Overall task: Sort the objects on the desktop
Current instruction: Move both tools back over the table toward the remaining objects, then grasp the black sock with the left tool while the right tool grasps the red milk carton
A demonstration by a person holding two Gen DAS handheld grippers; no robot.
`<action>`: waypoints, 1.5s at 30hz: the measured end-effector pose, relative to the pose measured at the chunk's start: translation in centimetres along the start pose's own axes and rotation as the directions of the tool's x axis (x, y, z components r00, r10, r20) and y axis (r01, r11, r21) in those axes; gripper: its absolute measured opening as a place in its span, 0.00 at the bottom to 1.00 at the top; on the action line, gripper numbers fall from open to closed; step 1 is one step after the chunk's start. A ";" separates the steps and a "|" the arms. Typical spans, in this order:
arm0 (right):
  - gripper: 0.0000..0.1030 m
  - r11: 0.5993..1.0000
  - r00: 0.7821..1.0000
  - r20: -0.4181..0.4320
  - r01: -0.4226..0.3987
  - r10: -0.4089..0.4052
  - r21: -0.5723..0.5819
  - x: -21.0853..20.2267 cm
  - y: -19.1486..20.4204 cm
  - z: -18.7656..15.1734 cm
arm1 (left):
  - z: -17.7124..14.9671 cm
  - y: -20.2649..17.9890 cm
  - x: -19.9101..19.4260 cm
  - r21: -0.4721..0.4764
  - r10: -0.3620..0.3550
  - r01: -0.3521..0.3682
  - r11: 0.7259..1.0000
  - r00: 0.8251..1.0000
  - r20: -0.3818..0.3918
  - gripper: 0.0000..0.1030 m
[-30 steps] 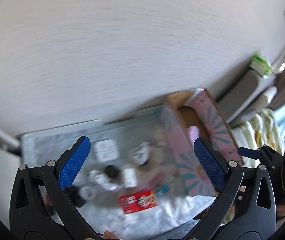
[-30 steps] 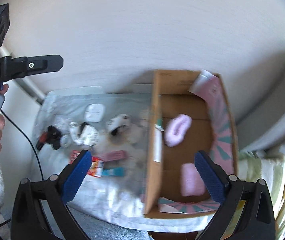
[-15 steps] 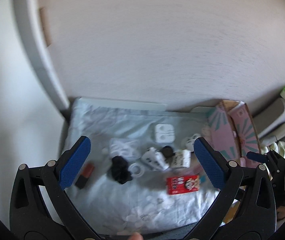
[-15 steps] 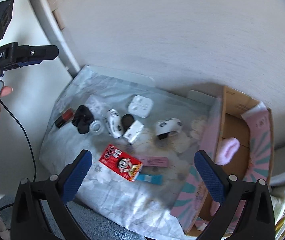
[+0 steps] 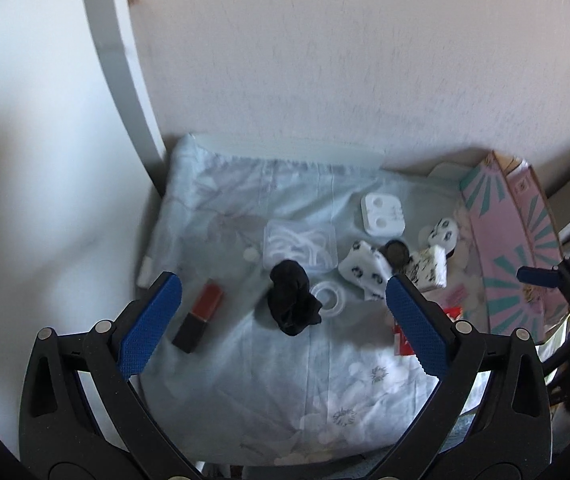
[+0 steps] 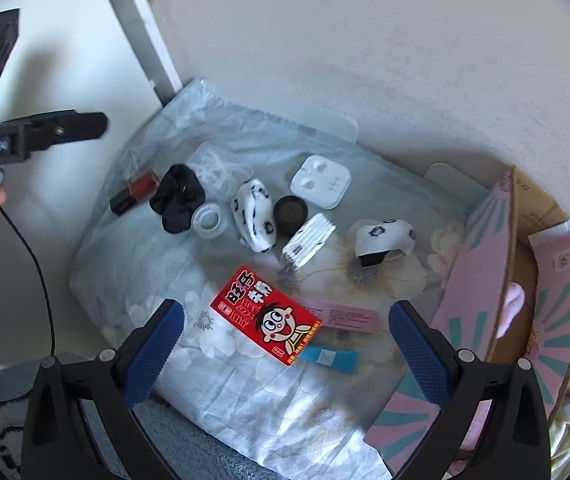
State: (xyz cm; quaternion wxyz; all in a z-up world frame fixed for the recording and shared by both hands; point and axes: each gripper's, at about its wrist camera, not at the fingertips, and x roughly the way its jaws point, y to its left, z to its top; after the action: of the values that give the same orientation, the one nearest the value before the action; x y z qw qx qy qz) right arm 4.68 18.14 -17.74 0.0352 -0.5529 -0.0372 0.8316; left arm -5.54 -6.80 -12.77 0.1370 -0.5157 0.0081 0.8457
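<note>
Above, both the left gripper (image 5: 283,312) and right gripper (image 6: 285,338) are held spread and empty, the black scrunchie (image 5: 293,303) seen at twelve o'clock of the left.

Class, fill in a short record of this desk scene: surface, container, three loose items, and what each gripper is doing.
surface: pale floral cloth
container: open cardboard box, right of the cloth
item 1: red snack packet
item 2: black scrunchie
item 3: white earphone case
left gripper: open, empty
right gripper: open, empty
</note>
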 end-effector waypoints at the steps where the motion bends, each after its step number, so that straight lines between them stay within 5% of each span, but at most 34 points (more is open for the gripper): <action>1: 0.99 1.000 1.000 -0.004 -0.006 0.006 -0.009 0.4 0.2 0.0 | -0.2 -0.1 0.8 0.001 -0.002 0.002 1.000 1.000 -0.008 0.98; 10: 0.99 0.995 0.996 -0.091 0.016 -0.025 -0.102 4.8 1.8 0.0 | -1.9 -0.3 7.2 -0.003 -0.020 0.020 1.000 0.994 -0.106 0.90; 23: 0.99 0.976 0.987 -0.155 -0.004 -0.030 -0.216 8.5 2.3 -0.5 | -2.6 0.1 11.1 -0.046 -0.046 0.039 0.998 0.987 -0.153 0.86; 32: 0.99 0.958 0.980 -0.198 -0.074 0.018 -0.276 10.2 2.6 -0.5 | -2.8 0.6 12.4 -0.083 -0.058 0.044 0.996 0.984 -0.169 0.73; 37: 0.99 0.951 0.979 -0.205 -0.085 0.023 -0.298 10.7 2.8 -0.4 | -3.0 0.8 12.6 -0.090 -0.061 0.045 0.995 0.981 -0.182 0.53; 40: 0.90 0.946 0.978 -0.205 -0.095 0.030 -0.312 10.9 2.8 -0.3 | -3.2 0.9 12.5 -0.092 -0.060 0.044 0.995 0.981 -0.182 0.32; 42: 0.65 0.946 0.976 -0.215 -0.103 0.036 -0.308 11.1 2.8 -0.3 | -3.2 0.9 12.3 -0.090 -0.062 0.046 0.995 0.982 -0.177 0.26; 45: 0.53 0.951 0.974 -0.224 -0.099 0.032 -0.295 11.5 2.6 -0.2 | -3.4 0.9 12.1 -0.081 -0.052 0.039 0.996 0.984 -0.168 0.19</action>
State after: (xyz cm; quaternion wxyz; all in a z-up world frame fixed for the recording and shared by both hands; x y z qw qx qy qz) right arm 0.36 16.72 -28.57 -0.0741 -0.6398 -0.1421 0.7517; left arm -8.01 -5.47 -25.02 0.1350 -0.5910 -0.0246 0.7949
